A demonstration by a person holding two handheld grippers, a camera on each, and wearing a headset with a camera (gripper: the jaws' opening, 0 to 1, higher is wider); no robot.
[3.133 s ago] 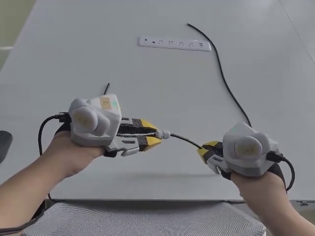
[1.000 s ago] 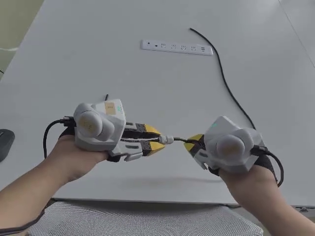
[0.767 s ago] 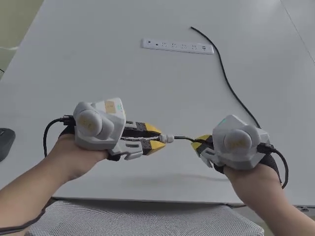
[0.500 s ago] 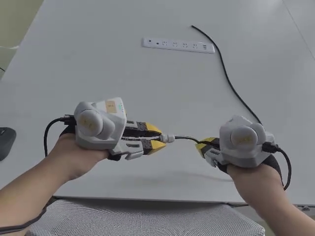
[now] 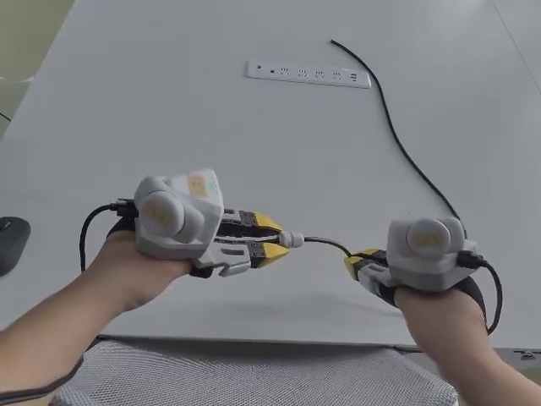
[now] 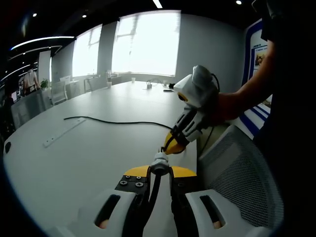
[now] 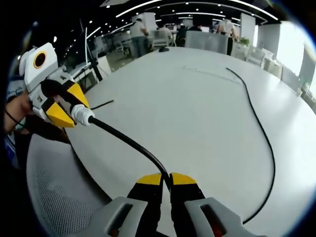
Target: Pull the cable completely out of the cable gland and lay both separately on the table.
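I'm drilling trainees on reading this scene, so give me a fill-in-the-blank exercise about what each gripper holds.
1. The left gripper is shut on the white ____.
2. The right gripper is shut on the black ____ running from it.
3. Far up the table lies a white power strip with a ____ cord.
Missing: cable gland; cable; black.

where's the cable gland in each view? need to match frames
Head view: cable gland left of centre, at the left tongs' tips.
Left gripper view: gland bottom centre, between that view's own jaws.
Right gripper view: gland upper left, at the far end of the cable.
Shared landmark: long black cord lying on the table.
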